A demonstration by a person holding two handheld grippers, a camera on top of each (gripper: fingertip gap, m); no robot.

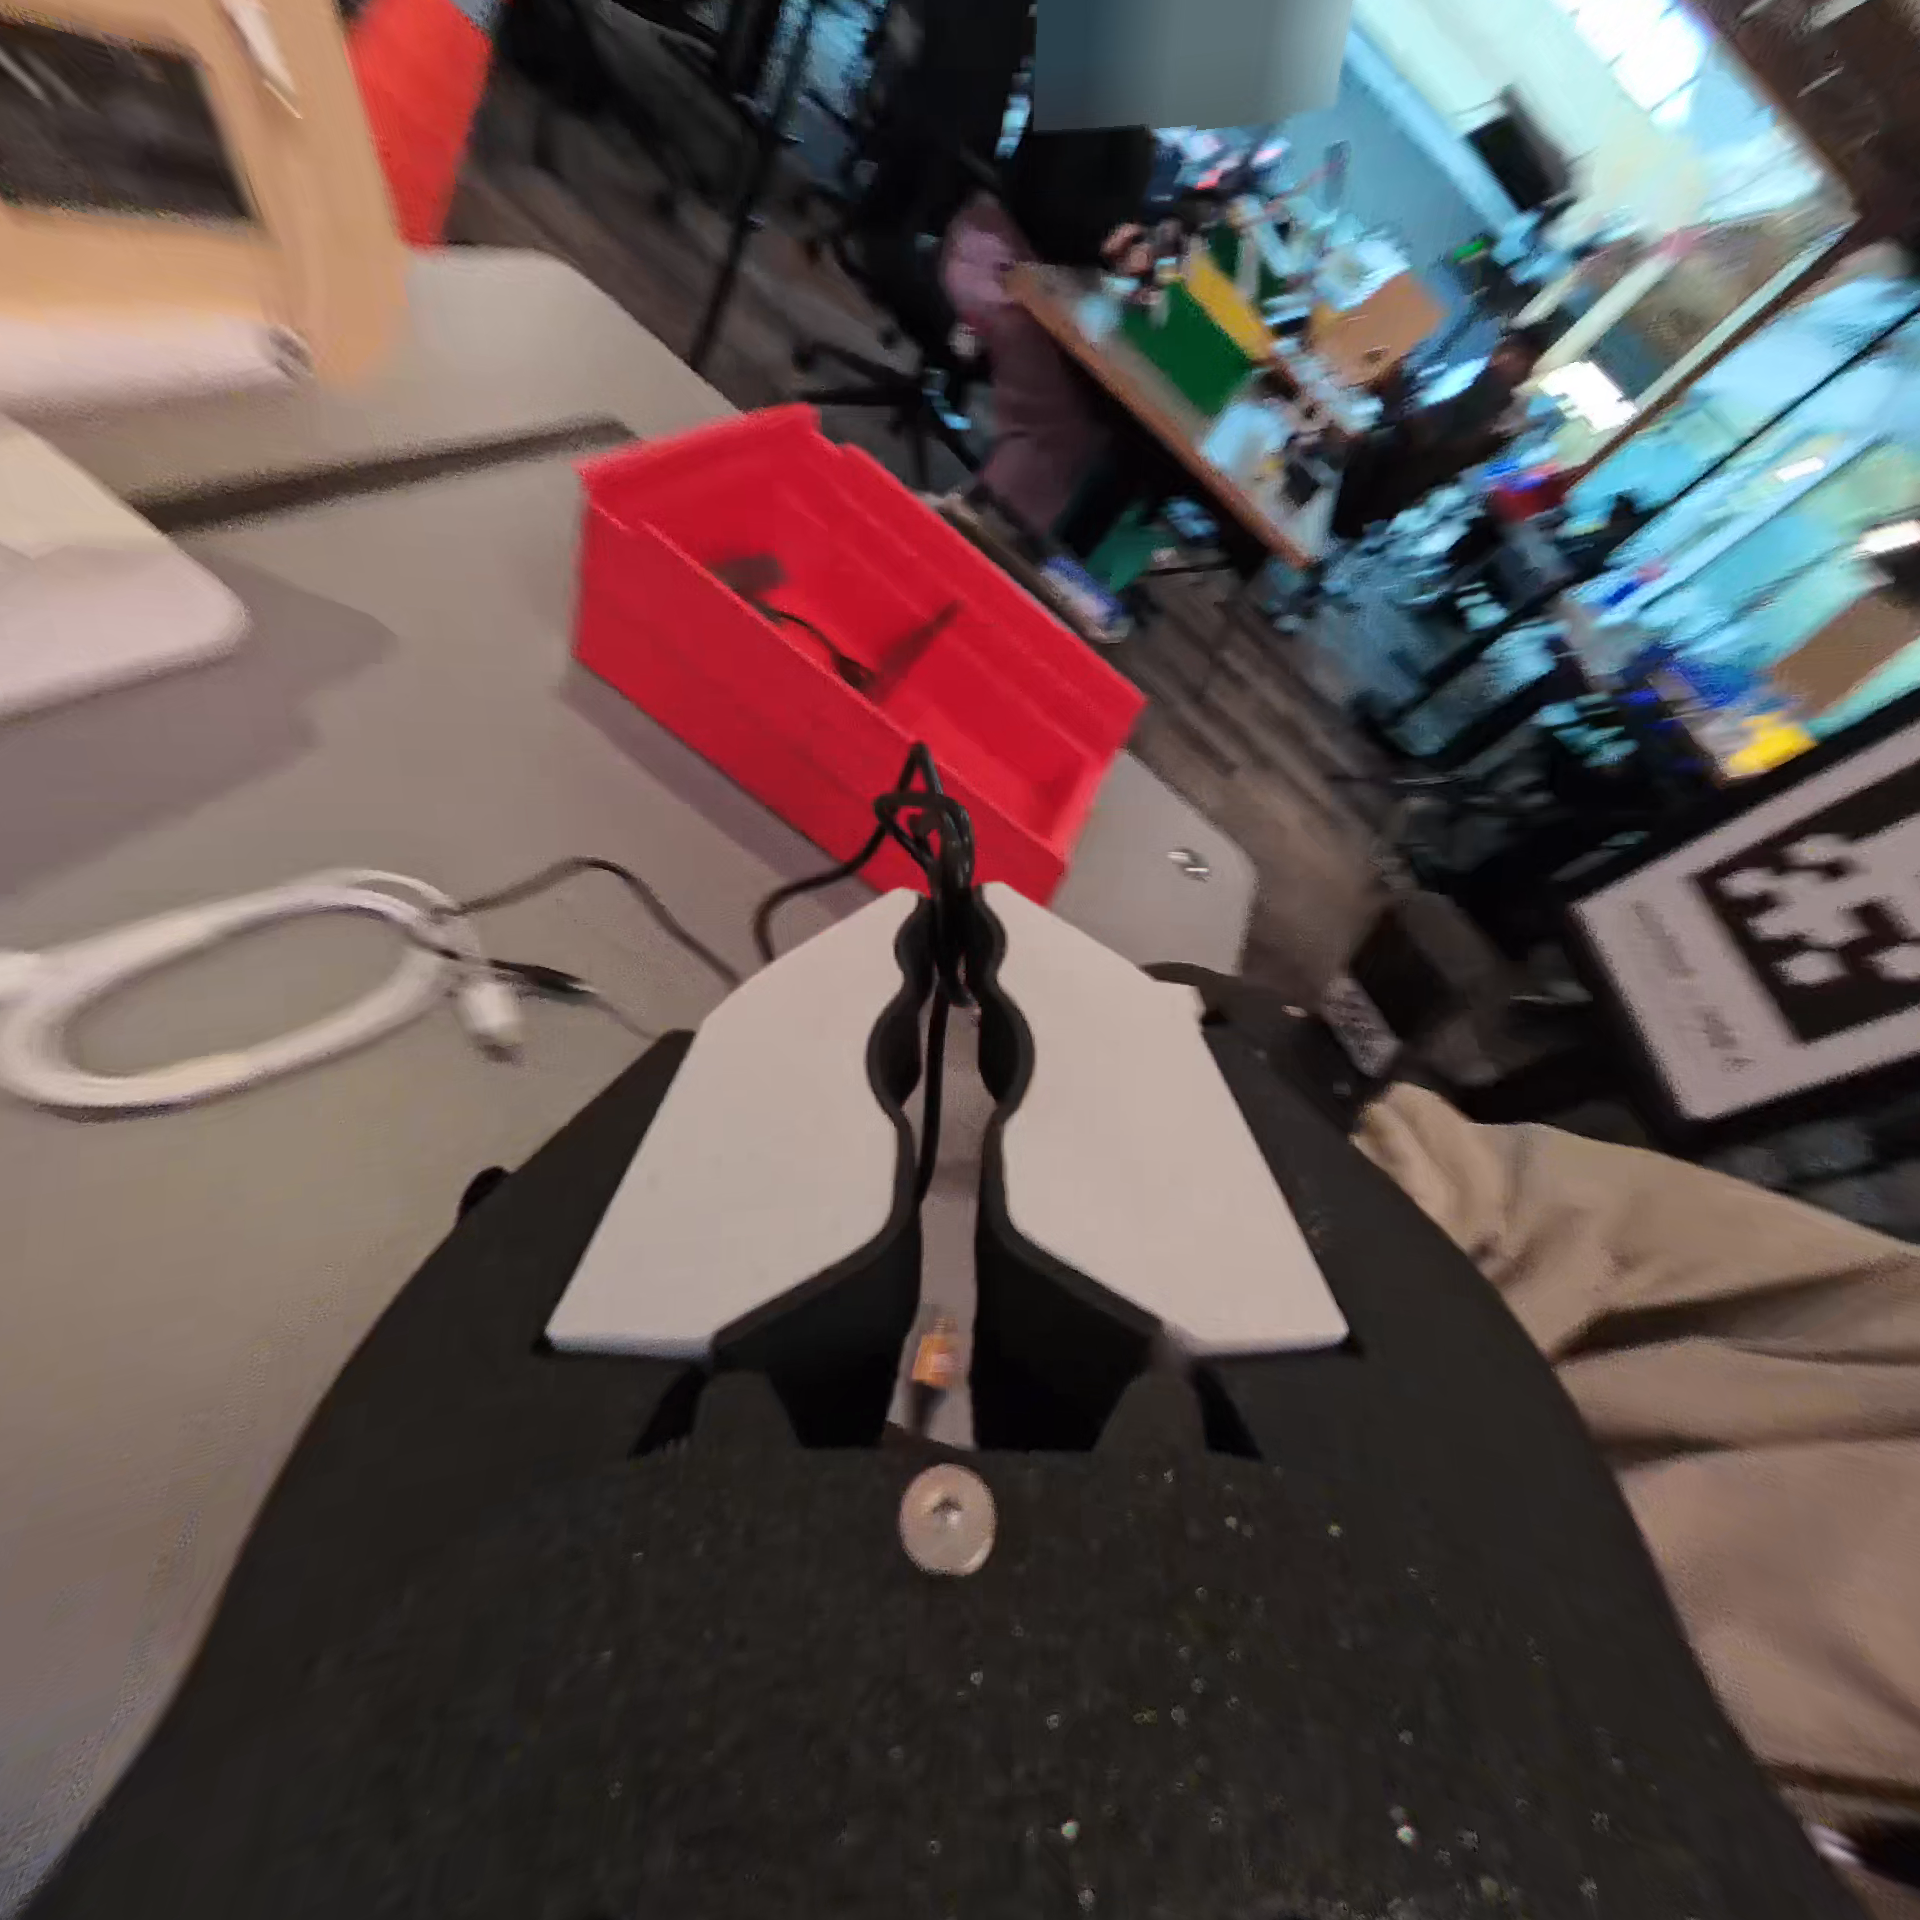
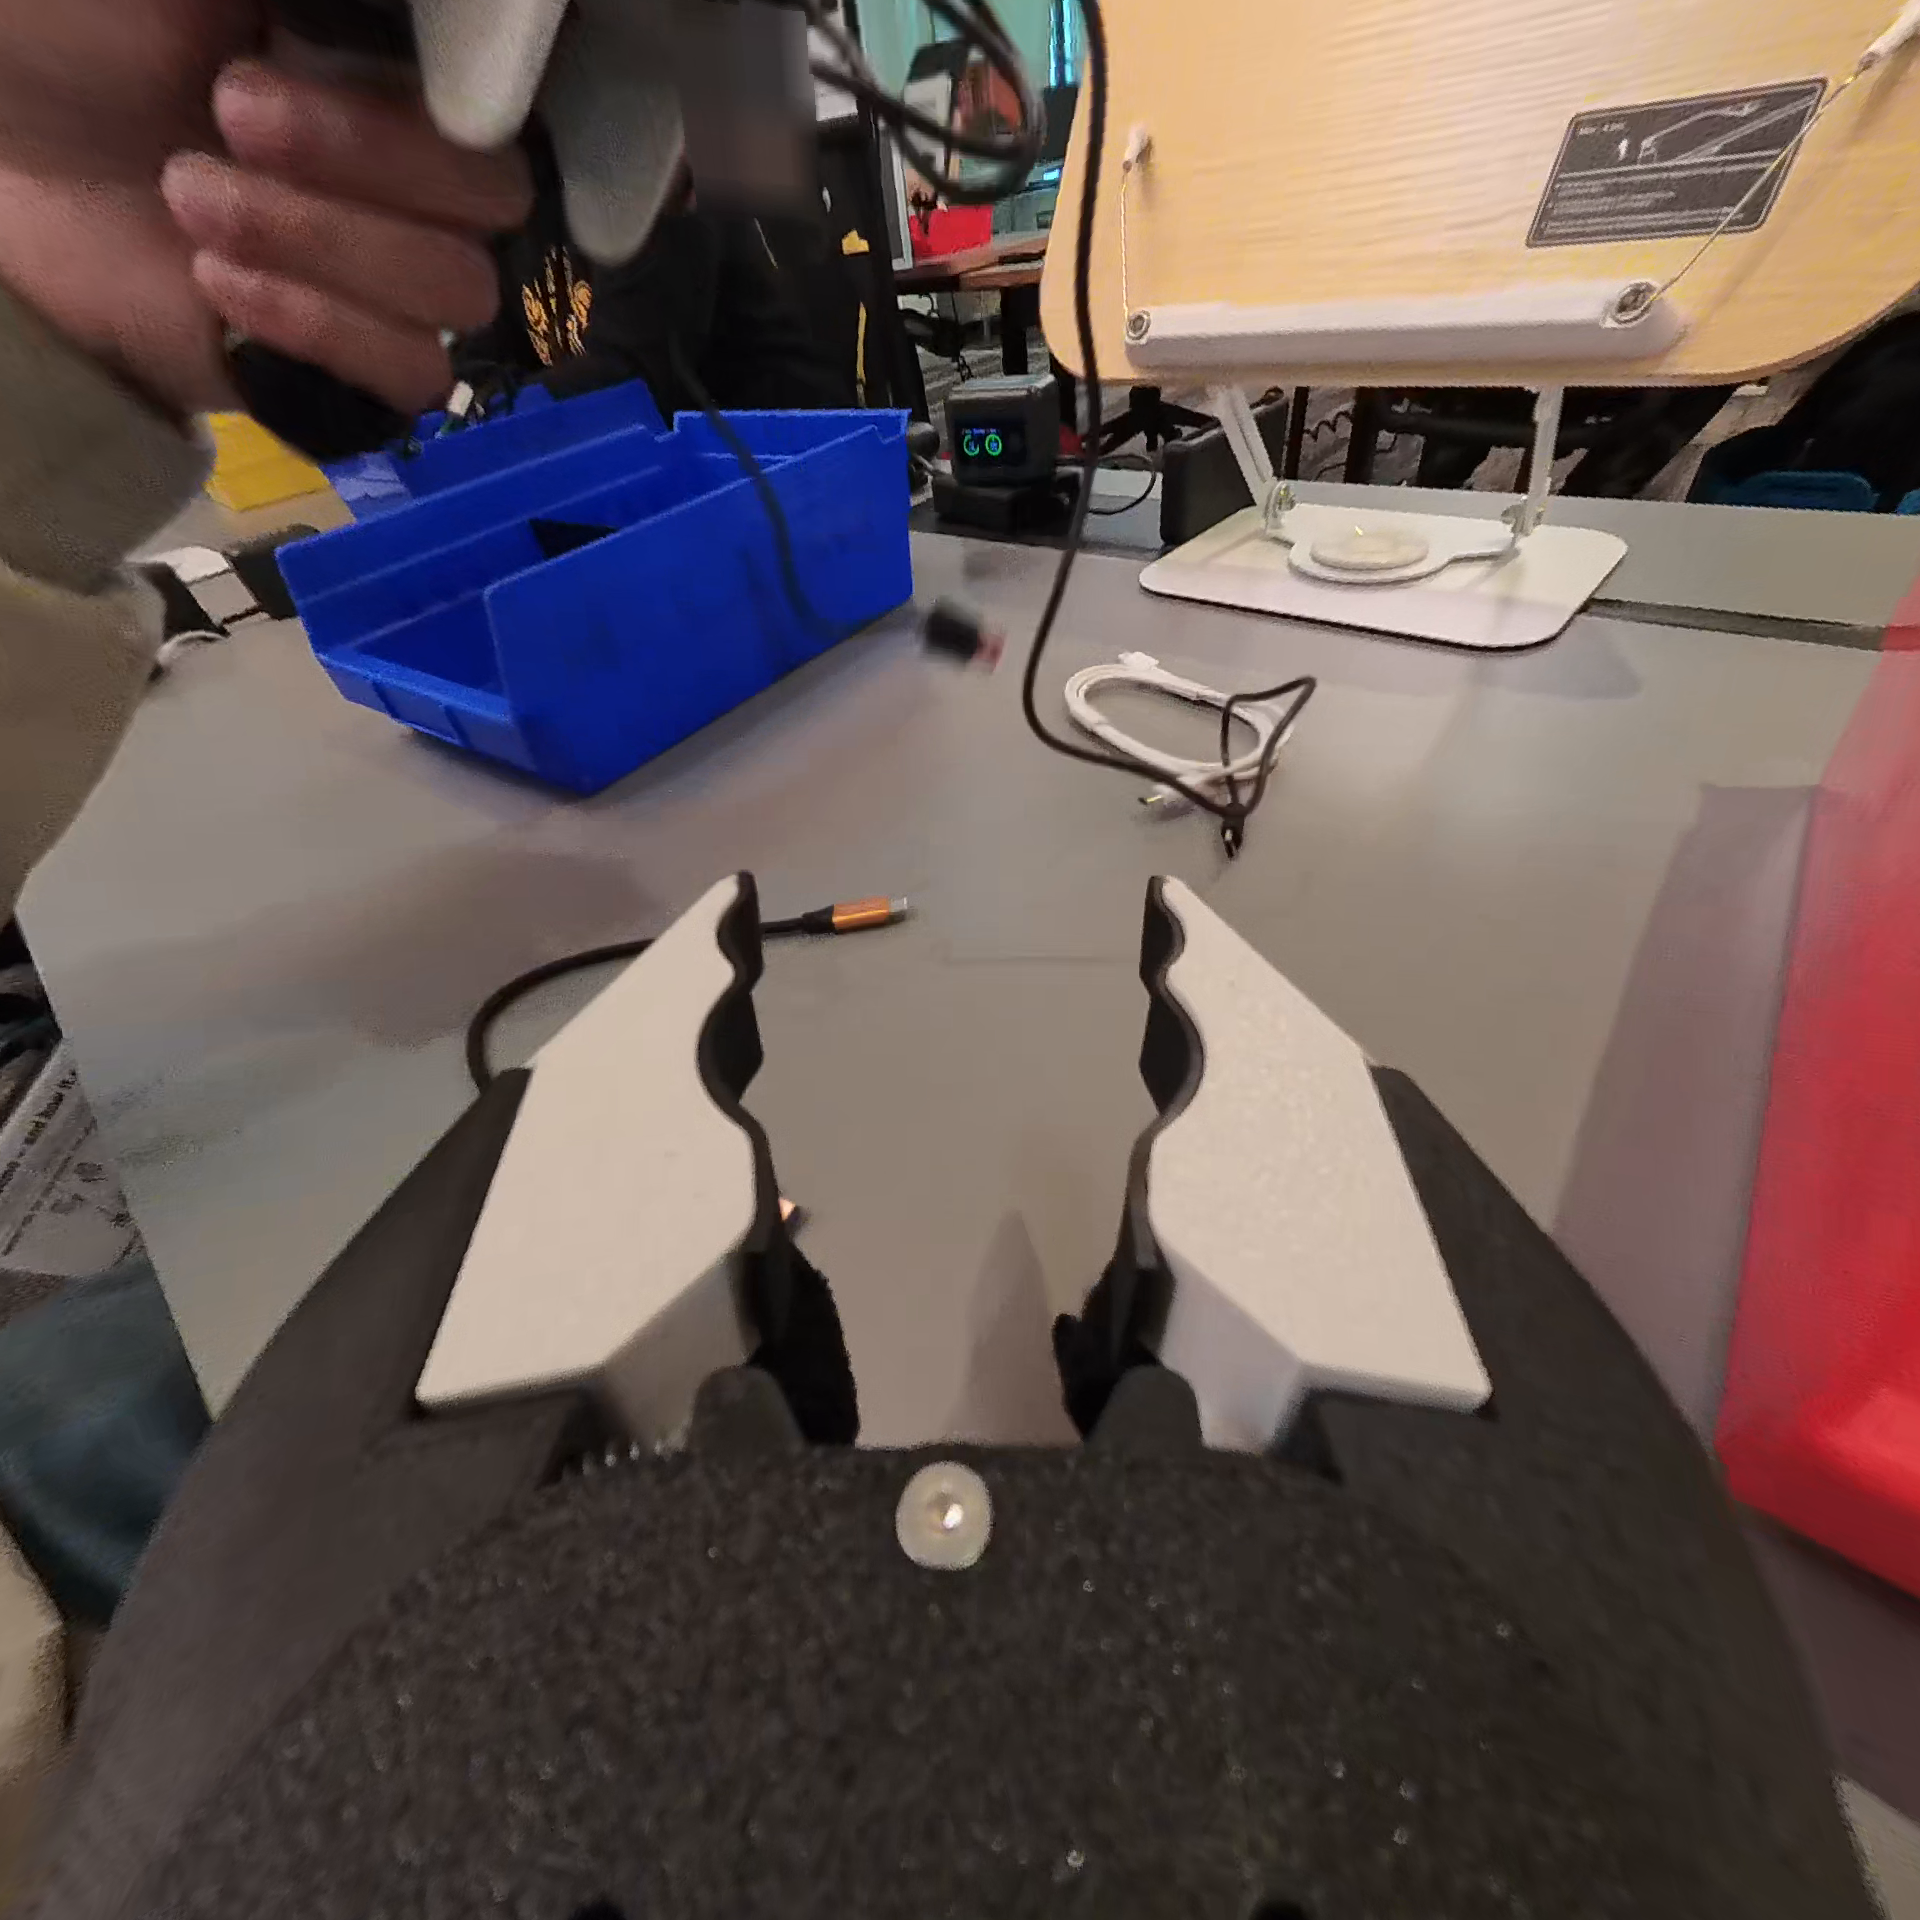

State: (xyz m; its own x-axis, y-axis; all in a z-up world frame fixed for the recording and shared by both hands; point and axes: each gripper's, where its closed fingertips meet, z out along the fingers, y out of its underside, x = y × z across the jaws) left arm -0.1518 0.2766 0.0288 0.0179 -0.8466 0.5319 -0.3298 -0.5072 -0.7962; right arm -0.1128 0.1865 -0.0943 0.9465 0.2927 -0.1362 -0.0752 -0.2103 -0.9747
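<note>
Two grippers work over one grey table. The left gripper has its fingers pressed together on a bunched black cable, whose loops stick up past the tips and trail down to the table. Just beyond those tips sits a red bin, with a dark cable end lying inside it; a coiled white cable lies on the table well to the left of the bin. The right gripper stands wide open with nothing between its fingers, hovering low over the table. Near its left finger lies a braided cable with an orange plug, partly hidden behind that finger. Farther out on the table rests the coiled white cable, tangled with a thin black lead. A blue bin stands at the table's far left, a white stand carrying a wooden board at the far right, and the red bin fills the right edge.
</note>
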